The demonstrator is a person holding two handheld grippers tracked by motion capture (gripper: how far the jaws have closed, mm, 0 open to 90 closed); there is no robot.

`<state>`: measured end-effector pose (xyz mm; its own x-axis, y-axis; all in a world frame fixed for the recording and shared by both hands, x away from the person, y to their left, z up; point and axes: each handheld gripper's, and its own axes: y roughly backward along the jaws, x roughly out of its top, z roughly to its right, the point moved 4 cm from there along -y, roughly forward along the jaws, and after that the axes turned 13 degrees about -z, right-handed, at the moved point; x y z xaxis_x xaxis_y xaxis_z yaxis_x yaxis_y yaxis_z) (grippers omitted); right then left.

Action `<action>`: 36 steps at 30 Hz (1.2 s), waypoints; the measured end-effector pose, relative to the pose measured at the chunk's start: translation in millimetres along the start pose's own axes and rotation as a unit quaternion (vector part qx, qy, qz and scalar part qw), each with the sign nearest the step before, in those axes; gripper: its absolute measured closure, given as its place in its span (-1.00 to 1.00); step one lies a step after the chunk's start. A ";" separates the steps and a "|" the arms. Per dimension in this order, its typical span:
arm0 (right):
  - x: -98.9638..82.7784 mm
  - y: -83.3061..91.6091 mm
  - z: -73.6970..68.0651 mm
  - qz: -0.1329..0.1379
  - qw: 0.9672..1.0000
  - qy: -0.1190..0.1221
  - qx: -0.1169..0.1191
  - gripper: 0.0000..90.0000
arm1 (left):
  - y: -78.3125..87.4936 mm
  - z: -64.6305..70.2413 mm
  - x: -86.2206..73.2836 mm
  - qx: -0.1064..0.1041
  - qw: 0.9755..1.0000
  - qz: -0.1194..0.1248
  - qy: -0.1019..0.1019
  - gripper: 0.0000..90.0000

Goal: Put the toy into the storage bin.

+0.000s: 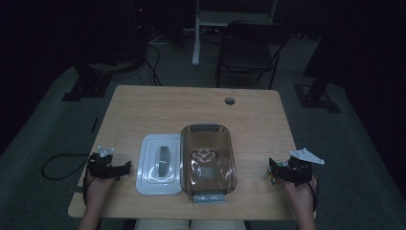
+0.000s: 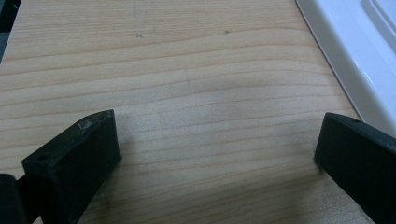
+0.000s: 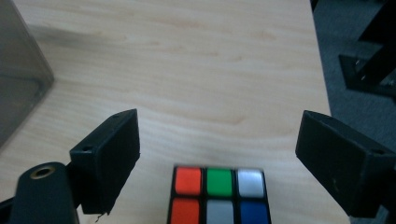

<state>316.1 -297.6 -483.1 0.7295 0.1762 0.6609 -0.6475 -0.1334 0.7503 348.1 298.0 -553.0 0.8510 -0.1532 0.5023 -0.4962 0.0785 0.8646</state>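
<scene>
Right gripper view: my right gripper (image 3: 217, 154) stands with its jaws spread wide, and the puzzle cube (image 3: 219, 196) sits on the wooden table (image 3: 196, 70) between them, touching neither pad; it is straddled, not gripped. High view: the cube (image 1: 272, 175) lies near the table's right edge, just in front of that gripper (image 1: 282, 171), well apart from the smoky transparent storage box (image 1: 208, 160) at centre. The box's white lid (image 1: 159, 164) lies flat just beside its left wall. Left gripper view: my left gripper (image 2: 215, 144) is likewise open over bare wood, the lid's rim (image 2: 355, 60) at the upper right. Risks, as I judge them: closing off-centre would let one pad strike first and twist or push the cube; a nudge rightward could send it over the nearby edge; a pinch on a single layer might let that layer rotate and the cube slip.
</scene>
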 end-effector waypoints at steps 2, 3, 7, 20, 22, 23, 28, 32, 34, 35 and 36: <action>-5.7 -0.1 1.4 -0.003 1.000 -0.001 0.000 -0.70 | 0.0 0.0 0.0 0.000 1.000 0.000 0.000 -0.99; -7.9 -0.5 1.9 -0.006 1.000 -0.002 0.000 -0.70 | 0.0 0.0 0.0 0.000 1.000 0.000 0.000 -0.99; -20.8 -3.7 4.1 -0.017 1.000 -0.010 0.001 -0.70 | 0.0 0.0 0.0 0.000 1.000 0.000 0.000 -0.99; -55.8 -21.8 7.4 -0.054 0.998 -0.024 0.021 -0.60 | 0.0 0.0 0.0 0.000 1.000 0.000 0.000 -0.99; -58.6 -25.0 7.3 -0.060 0.998 -0.025 0.022 -0.58 | 0.0 0.0 0.0 0.000 1.000 0.000 0.000 -0.99; -59.7 -26.3 7.3 -0.062 0.997 -0.027 0.023 -0.56 | 0.0 0.0 0.0 0.000 1.000 0.000 0.000 -0.99; -63.3 -28.4 7.5 -0.064 0.997 -0.030 0.026 -0.53 | 0.0 0.1 0.0 0.000 1.000 0.000 0.000 -0.99; -64.0 -29.3 7.6 -0.068 0.997 -0.032 0.031 -0.44 | 0.0 0.0 0.0 0.000 1.000 0.000 0.000 -0.99; -63.9 -29.9 5.7 -0.071 0.997 -0.023 0.031 -0.34 | 0.0 0.0 0.0 0.000 1.000 0.000 0.000 -0.99; -63.9 -29.9 5.7 -0.071 0.997 -0.023 0.031 -0.34 | 0.0 0.0 0.0 0.000 1.000 0.000 0.000 -0.99; -63.8 -30.3 5.3 -0.072 0.997 -0.020 0.030 -0.30 | 0.0 0.0 0.0 0.000 1.000 0.000 0.000 -0.99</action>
<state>290.3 -310.1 -547.9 0.8225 0.1596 0.5460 -0.5223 -0.1684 0.8360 348.1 297.9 -553.0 0.8509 -0.1530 0.5026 -0.4965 0.0786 0.8645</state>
